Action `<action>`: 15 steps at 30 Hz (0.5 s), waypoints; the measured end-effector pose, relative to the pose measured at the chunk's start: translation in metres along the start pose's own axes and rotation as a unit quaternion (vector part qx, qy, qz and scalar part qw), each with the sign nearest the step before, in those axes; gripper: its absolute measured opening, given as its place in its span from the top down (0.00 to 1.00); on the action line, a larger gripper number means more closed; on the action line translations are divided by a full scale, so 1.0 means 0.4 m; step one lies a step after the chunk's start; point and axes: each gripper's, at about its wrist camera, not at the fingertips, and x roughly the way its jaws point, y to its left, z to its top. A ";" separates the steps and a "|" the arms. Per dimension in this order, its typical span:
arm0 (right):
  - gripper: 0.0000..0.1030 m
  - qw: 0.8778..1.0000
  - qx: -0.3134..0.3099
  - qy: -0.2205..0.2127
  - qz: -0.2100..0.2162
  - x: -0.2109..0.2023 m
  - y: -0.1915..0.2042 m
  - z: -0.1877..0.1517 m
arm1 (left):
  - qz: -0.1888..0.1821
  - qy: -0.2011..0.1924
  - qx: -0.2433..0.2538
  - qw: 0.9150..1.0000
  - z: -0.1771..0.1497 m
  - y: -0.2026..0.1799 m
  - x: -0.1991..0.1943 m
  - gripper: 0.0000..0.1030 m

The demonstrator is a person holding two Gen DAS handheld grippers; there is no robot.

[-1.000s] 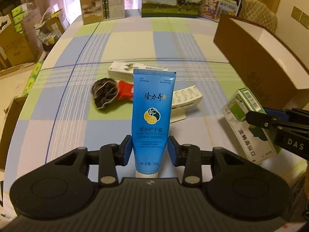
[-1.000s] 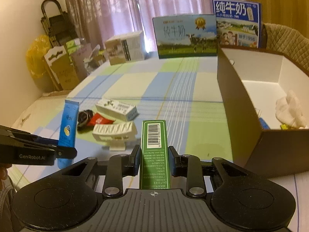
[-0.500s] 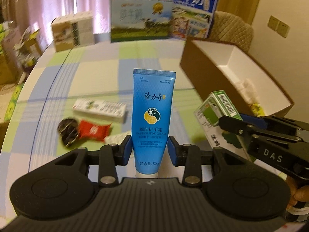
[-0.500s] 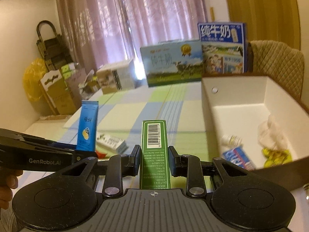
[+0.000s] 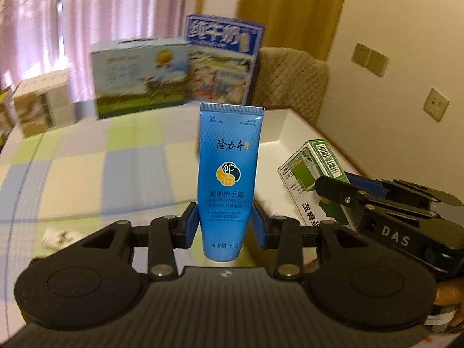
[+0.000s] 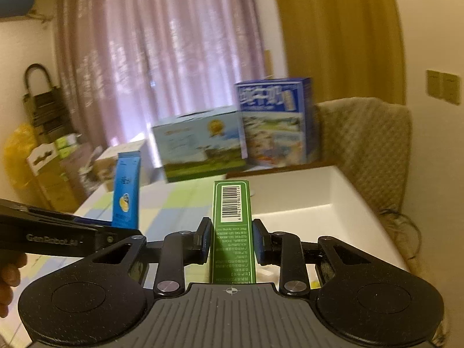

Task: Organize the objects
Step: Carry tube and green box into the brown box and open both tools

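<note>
Well, both grippers are loaded. On the left gripper (image 5: 226, 226) the blue pads are drawn in to a narrow gap and pinch the lower end of a blue tube (image 5: 229, 174), which stands upright — crimped end up. The right gripper (image 6: 231, 242) stands just as narrow, clamped on a slim green box (image 6: 232, 226), barcode end pointing away. Both are held up over a table (image 5: 87, 179) with a blue, green and white checked cloth. To the right lies an open white-lined carton (image 6: 304, 194); two milk cartons (image 6: 203, 142) stand at the far edge, before pink curtains (image 6: 162, 58).
</note>
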 end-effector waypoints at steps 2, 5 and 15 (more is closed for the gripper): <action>0.74 1.000 0.007 0.002 -0.008 0.007 -0.036 0.016 | -0.014 -0.001 0.001 1.000 0.027 -0.032 0.024 0.67; 0.74 1.000 0.023 0.010 -0.010 0.026 -0.085 0.029 | -0.035 0.003 -0.005 0.999 0.062 -0.070 0.065 0.67; 0.74 0.997 0.050 0.064 -0.016 0.138 -0.185 -0.002 | -0.062 0.054 -0.038 0.996 0.112 -0.158 0.251 0.67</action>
